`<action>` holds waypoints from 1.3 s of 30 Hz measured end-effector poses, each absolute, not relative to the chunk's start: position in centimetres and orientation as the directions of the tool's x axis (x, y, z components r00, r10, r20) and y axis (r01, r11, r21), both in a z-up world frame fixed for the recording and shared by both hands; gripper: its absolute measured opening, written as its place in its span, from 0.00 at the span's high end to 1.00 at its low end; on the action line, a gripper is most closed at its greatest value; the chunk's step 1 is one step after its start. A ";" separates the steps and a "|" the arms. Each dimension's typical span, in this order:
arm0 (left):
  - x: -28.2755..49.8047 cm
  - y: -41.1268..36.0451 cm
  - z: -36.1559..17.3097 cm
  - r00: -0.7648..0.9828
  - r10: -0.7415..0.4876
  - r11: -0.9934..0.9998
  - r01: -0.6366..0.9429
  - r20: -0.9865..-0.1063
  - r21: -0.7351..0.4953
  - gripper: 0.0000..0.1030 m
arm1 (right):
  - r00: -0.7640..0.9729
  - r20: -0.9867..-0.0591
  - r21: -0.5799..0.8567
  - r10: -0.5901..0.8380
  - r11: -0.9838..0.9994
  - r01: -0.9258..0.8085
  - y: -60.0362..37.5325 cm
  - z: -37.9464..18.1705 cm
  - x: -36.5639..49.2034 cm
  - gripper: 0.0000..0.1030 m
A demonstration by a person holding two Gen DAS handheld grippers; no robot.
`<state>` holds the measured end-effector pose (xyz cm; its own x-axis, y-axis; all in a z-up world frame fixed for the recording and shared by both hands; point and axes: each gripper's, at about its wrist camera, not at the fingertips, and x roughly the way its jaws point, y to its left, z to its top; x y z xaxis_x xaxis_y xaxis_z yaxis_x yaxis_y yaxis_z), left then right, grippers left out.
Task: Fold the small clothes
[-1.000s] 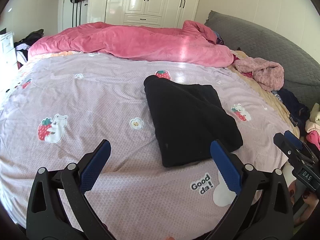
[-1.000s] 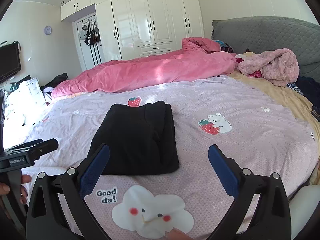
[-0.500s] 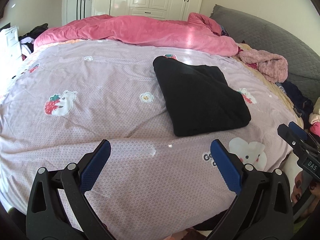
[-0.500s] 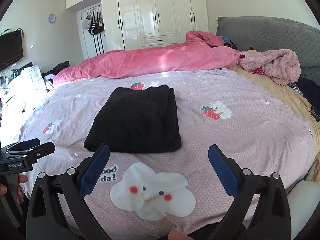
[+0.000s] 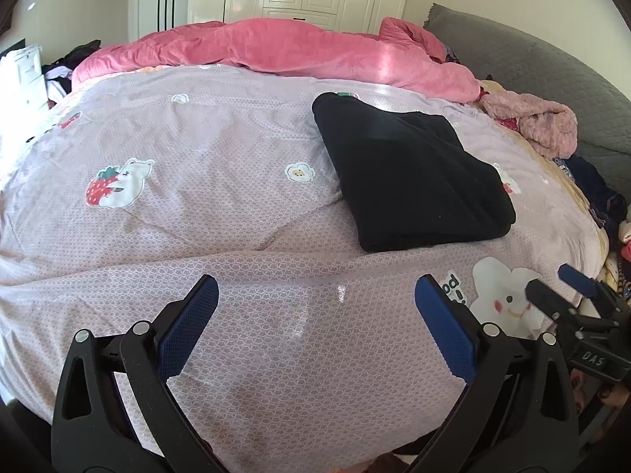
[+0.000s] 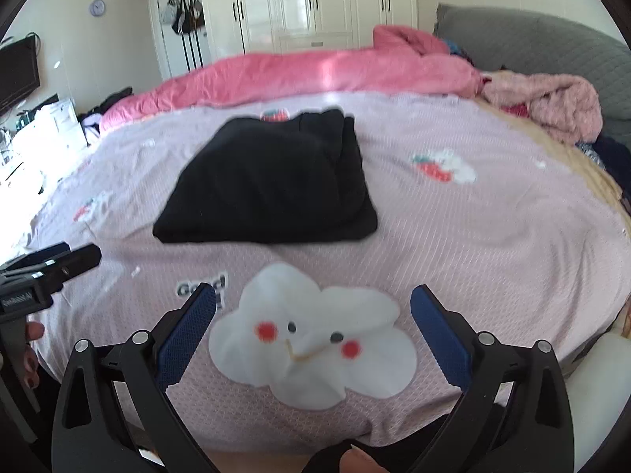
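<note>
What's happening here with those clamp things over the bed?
A person is folding small clothes using a pair of tongs in each hand. The black garment already lies folded on the pink patterned bedspread. The left tongs and right tongs both hang open and empty near the bed's edge, touching nothing. A pink duvet is heaped behind.

This is a lived-in home bedroom. A large bed (image 5: 197, 149) fills the room, covered with a lilac quilt printed with cartoon bears and strawberries, a rumpled pink duvet (image 5: 276, 49) along its far side and a grey padded headboard (image 6: 532, 35) to the right. White fitted wardrobes (image 6: 311, 0) line the back wall, with bags hanging (image 6: 185, 12) beside them, a wall clock (image 6: 97, 7) and a television (image 6: 17, 69) at left.
</note>
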<state>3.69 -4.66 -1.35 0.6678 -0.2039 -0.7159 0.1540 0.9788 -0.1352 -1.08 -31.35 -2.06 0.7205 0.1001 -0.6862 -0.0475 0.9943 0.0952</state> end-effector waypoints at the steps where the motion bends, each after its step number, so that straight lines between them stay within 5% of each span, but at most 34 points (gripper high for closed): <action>1: 3.7 -4.7 -1.5 0.665 -0.204 0.979 0.155 -0.719 -0.134 0.09 | 0.714 -0.693 0.097 0.101 0.994 -0.047 -31.3 -2.4 -1.0 0.04; 39: 3.7 -4.9 -1.4 0.663 -0.188 0.982 0.147 -0.724 -0.121 0.09 | 0.735 -0.671 0.091 0.092 0.995 -0.042 -31.4 -1.9 -1.3 0.04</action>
<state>3.68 -4.88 -1.39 0.6632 -0.1884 -0.7244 0.1470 0.9817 -0.1208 -1.29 -31.44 -1.88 0.7355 0.0925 -0.6712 -0.0417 0.9949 0.0914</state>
